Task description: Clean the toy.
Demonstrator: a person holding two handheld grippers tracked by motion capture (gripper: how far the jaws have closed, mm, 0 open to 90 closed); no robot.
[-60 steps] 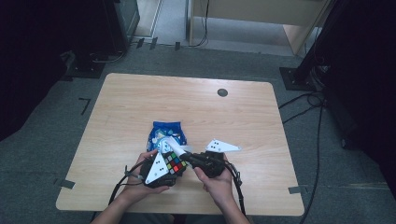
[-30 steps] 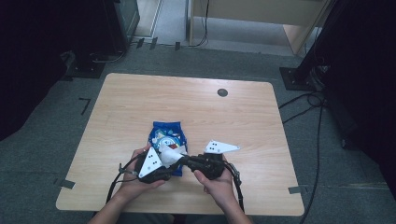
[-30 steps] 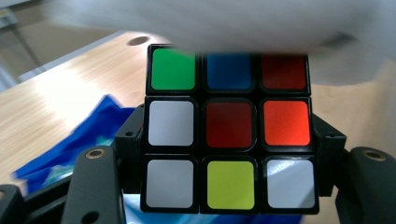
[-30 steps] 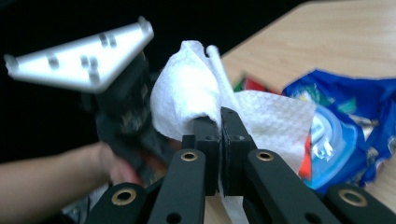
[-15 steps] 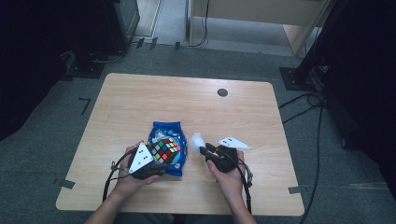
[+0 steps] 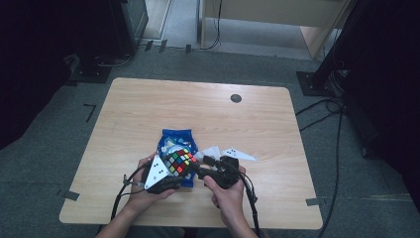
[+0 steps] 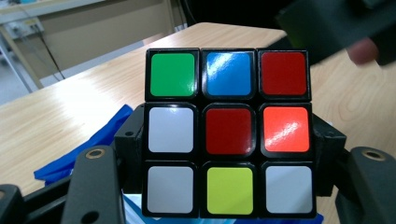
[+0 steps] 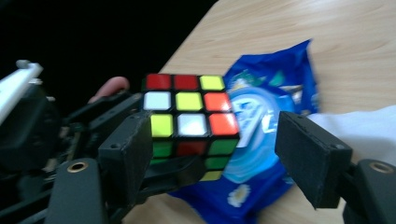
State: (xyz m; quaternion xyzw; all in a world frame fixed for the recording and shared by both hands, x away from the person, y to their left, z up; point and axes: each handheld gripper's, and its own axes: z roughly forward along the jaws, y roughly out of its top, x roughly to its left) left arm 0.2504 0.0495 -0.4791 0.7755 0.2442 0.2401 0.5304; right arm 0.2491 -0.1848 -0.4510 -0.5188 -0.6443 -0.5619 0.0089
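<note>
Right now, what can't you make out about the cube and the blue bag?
- Cube: left gripper view shows one face; the far faces are hidden behind it.
- Blue bag: its print is blurred in the right gripper view, and in the high view the cube covers its near part.
- Left gripper: jaw pads' contact is hidden behind the cube.
- Right gripper: open, short of the cube.
</note>
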